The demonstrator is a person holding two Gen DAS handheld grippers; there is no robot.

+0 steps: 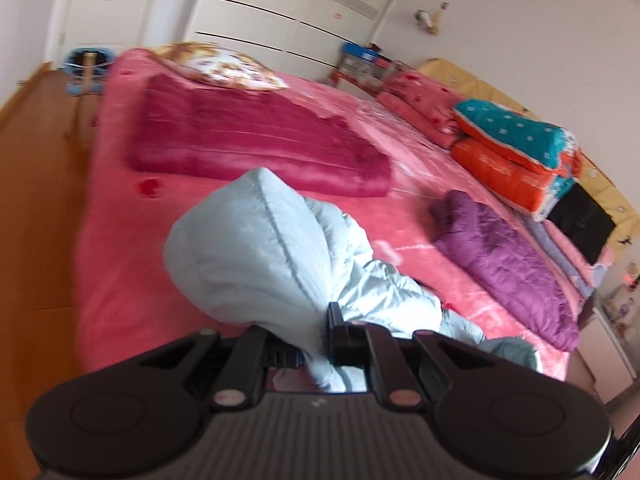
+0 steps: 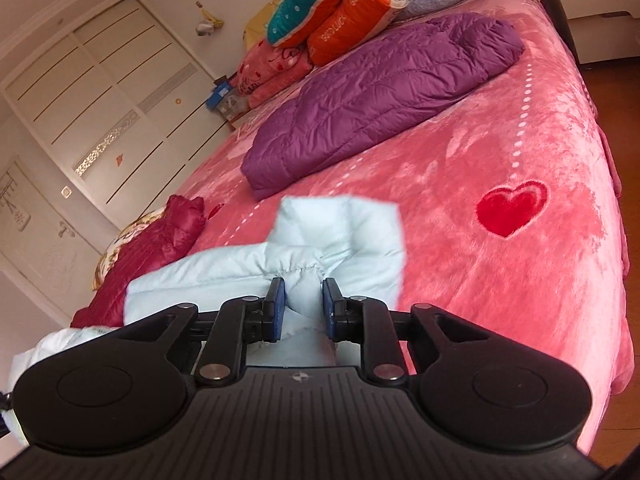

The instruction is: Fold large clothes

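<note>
A pale blue puffer jacket (image 1: 256, 248) lies bunched on the pink bed (image 1: 120, 264), its hood standing up in the left wrist view. My left gripper (image 1: 308, 340) is shut on the jacket's fabric just below the hood. In the right wrist view my right gripper (image 2: 304, 304) is shut on a gathered fold of the same jacket (image 2: 352, 236), held a little above the bed (image 2: 500, 304). The rest of the jacket trails to the lower left, partly hidden by the gripper body.
A folded purple jacket (image 2: 380, 92) and a folded crimson jacket (image 1: 256, 136) lie on the bed. Stacked quilts (image 1: 516, 152) and pillows sit at the headboard side. A white wardrobe (image 1: 288, 8) stands behind. A wooden floor (image 1: 36, 200) flanks the bed.
</note>
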